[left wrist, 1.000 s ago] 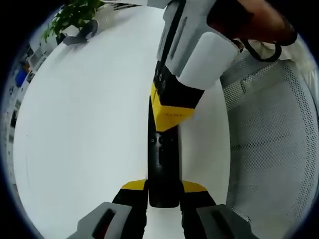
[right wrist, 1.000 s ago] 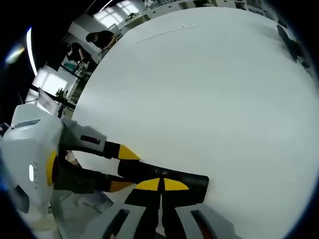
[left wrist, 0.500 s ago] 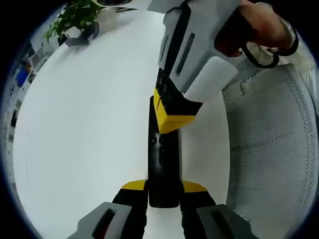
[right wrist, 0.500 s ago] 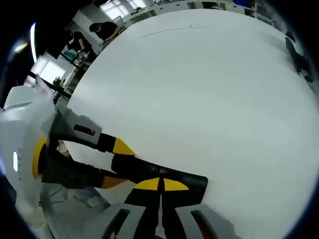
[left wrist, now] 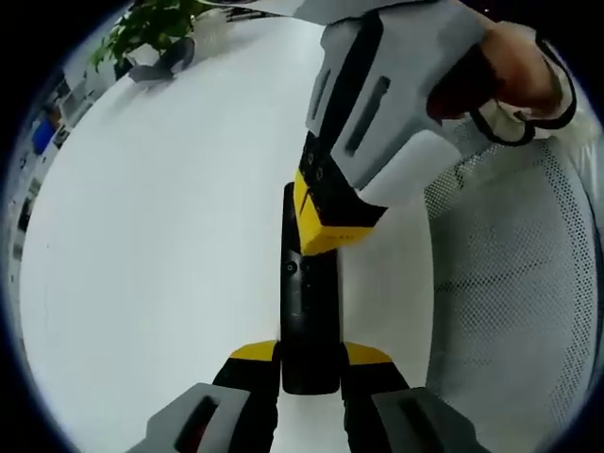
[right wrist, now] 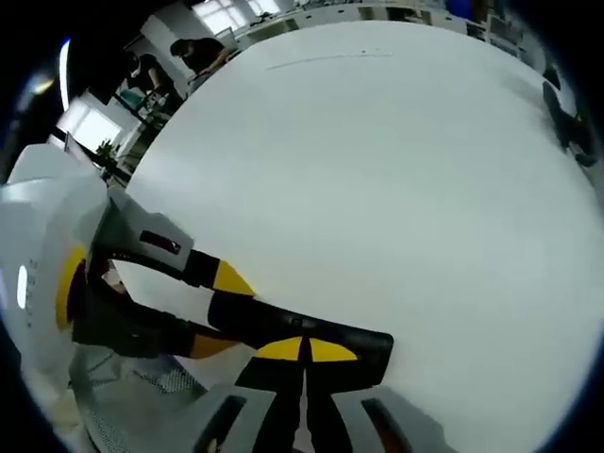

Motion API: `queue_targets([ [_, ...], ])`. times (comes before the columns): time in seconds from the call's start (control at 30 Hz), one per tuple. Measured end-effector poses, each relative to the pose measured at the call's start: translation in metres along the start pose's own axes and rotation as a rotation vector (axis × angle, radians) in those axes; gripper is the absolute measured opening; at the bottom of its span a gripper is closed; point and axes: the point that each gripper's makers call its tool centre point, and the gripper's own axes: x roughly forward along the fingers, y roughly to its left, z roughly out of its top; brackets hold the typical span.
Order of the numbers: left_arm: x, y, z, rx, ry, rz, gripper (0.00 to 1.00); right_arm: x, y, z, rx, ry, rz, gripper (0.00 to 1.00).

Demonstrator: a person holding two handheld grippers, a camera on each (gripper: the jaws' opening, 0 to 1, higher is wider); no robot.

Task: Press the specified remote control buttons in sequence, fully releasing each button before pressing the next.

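A black remote control (left wrist: 310, 321) lies lengthwise over the white table (left wrist: 160, 245). My left gripper (left wrist: 310, 355) is shut on its near end, with a yellow-tipped jaw on each side. My right gripper (left wrist: 327, 232) comes down from the upper right with its jaws shut and its yellow tips over the far half of the remote. I cannot tell whether the tips touch it. In the right gripper view, the right gripper (right wrist: 305, 350) sits shut over the remote (right wrist: 326, 337), and the left gripper (right wrist: 217, 311) clamps the remote from the left.
A white perforated mesh surface (left wrist: 514, 293) borders the table on the right. A potted plant (left wrist: 142, 24) and a dark object (left wrist: 159, 64) sit at the far corner. Another dark object (right wrist: 566, 118) stands near the table's far edge. People (right wrist: 189, 52) are in the background.
The right gripper's body has tilted and shifted slightly toward the right of the left gripper view. Its shut tips have stayed over the remote's far half. The left gripper's hold is unchanged.
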Motion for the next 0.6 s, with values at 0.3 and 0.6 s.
queue_targets([
  [0.3, 0.001, 0.0, 0.0, 0.003, -0.004, 0.013, 0.23, -0.003, 0.002, -0.007, -0.004, 0.024, 0.008, 0.0],
  [0.6, 0.001, 0.0, 0.0, 0.005, -0.008, 0.013, 0.23, -0.005, -0.003, -0.017, 0.051, 0.064, 0.065, 0.0],
])
